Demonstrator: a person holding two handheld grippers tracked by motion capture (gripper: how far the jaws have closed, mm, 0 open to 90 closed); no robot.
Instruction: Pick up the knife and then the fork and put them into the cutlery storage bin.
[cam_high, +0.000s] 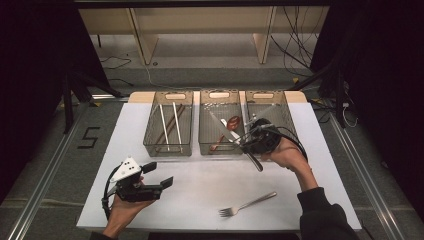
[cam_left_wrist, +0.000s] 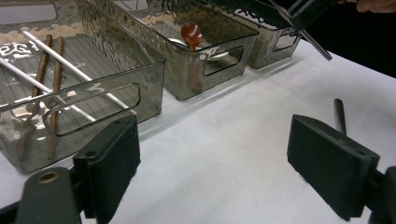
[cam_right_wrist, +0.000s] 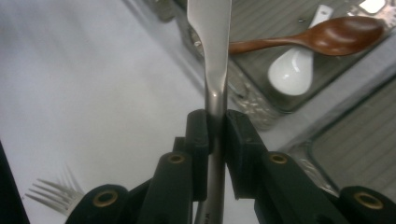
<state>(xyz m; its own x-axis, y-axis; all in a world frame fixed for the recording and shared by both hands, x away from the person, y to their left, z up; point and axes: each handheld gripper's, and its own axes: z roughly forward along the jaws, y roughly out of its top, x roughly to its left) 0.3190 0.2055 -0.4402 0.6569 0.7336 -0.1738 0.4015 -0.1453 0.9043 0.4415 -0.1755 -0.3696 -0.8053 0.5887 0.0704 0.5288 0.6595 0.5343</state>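
Midway through sorting cutlery into bins: the right tool (cam_high: 248, 141) holds a knife (cam_high: 226, 131) clamped by its handle between narrow jaws, blade pointing up and left above the front rim of the middle bin (cam_high: 220, 148). By the look of it, chopsticks (cam_high: 170, 125) already lie in the left bin (cam_high: 168, 149), and a brown spoon (cam_right_wrist: 317, 37) and a white spoon (cam_right_wrist: 292, 74) in the middle one. The right bin (cam_high: 287, 117) holds something I cannot make out. Judged left to do: placing the knife, then the fork (cam_high: 246, 204), which lies on the worktop (cam_high: 200, 190) near its front edge. The left tool (cam_high: 157, 176) rests near the front left, jaws wide and empty. White worktop; grey floor, cables and wooden furniture legs behind.
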